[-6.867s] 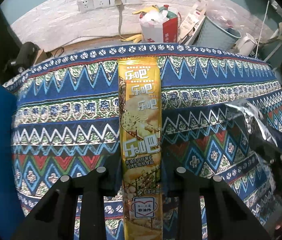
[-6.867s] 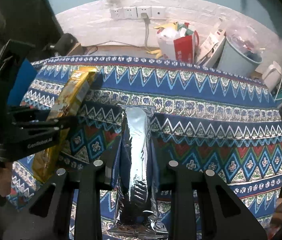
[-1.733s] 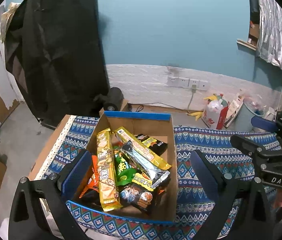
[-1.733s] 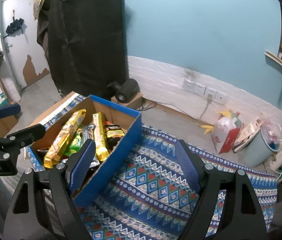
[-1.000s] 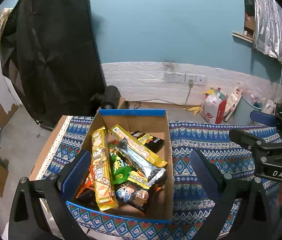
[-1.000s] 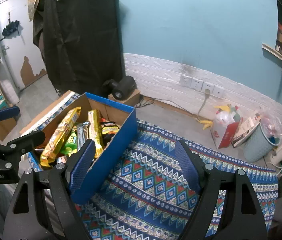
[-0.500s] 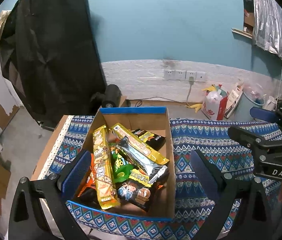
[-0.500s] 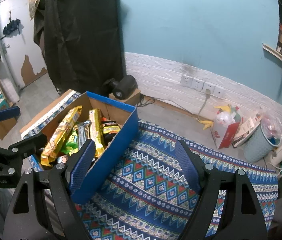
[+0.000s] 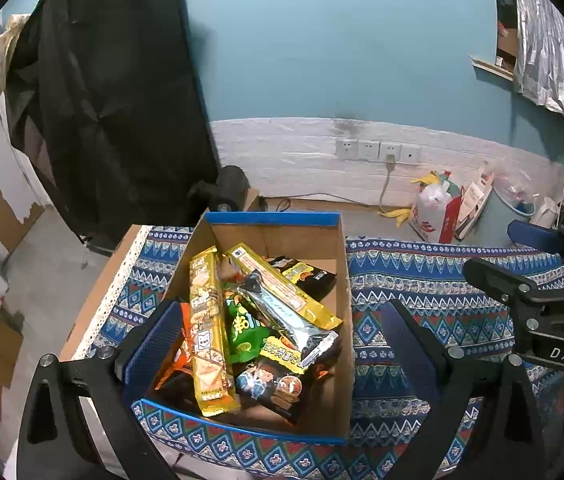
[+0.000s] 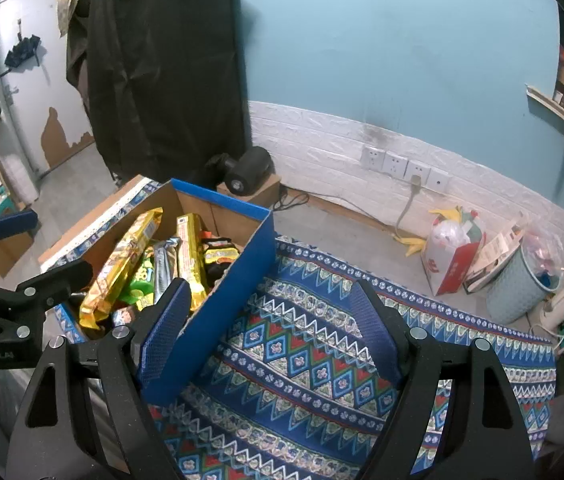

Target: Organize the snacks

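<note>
A blue-edged cardboard box point(image 9: 274, 219) stands on the patterned tablecloth point(image 9: 433, 280) and holds several snack packs: a long yellow pack point(image 9: 208, 332), a silver pack point(image 9: 287, 320), a green bag point(image 9: 244, 328) and dark packs. My left gripper point(image 9: 282, 344) is open and empty, held high above the box. My right gripper point(image 10: 266, 328) is open and empty, above the cloth to the right of the box point(image 10: 238, 296). Each gripper shows at the edge of the other's view.
The table's left edge point(image 9: 102, 300) drops to the floor. Behind the table are a black cover point(image 9: 114, 100), a dumbbell on a small box point(image 10: 246, 172), a wall socket strip point(image 9: 377, 150), a red-white bag point(image 9: 437, 212) and a grey bin point(image 10: 521, 280).
About seven seconds ago each gripper was shut on a snack pack low over the cloth. Those packs now lie in the box. Both grippers are open, raised and almost still over the last second.
</note>
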Tool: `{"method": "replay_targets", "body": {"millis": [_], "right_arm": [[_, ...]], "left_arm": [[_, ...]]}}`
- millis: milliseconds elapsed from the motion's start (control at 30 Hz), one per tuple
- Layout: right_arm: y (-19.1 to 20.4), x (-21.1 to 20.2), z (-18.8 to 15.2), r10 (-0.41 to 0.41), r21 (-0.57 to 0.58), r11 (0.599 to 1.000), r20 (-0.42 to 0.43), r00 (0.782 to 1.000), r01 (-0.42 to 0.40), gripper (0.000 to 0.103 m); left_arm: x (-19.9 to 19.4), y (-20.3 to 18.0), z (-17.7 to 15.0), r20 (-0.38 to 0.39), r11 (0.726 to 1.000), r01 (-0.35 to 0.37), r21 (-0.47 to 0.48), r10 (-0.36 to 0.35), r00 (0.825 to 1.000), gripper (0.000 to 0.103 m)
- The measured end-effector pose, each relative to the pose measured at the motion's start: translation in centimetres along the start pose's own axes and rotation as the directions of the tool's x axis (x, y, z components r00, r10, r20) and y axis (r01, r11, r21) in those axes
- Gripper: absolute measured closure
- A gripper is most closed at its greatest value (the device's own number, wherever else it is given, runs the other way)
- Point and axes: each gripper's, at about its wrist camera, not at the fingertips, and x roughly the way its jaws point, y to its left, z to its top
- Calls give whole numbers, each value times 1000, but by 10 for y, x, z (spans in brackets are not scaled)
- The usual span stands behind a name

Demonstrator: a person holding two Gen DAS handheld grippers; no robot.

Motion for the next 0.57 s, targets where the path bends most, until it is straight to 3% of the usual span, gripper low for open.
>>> {"method": "replay_targets", "body": {"millis": [567], "right_arm": [[0, -1, 0, 0, 1, 1000, 1, 1000, 0, 23]], "left_arm": [[3, 1, -2, -14, 1000, 12, -19, -12, 1000, 3]]}}
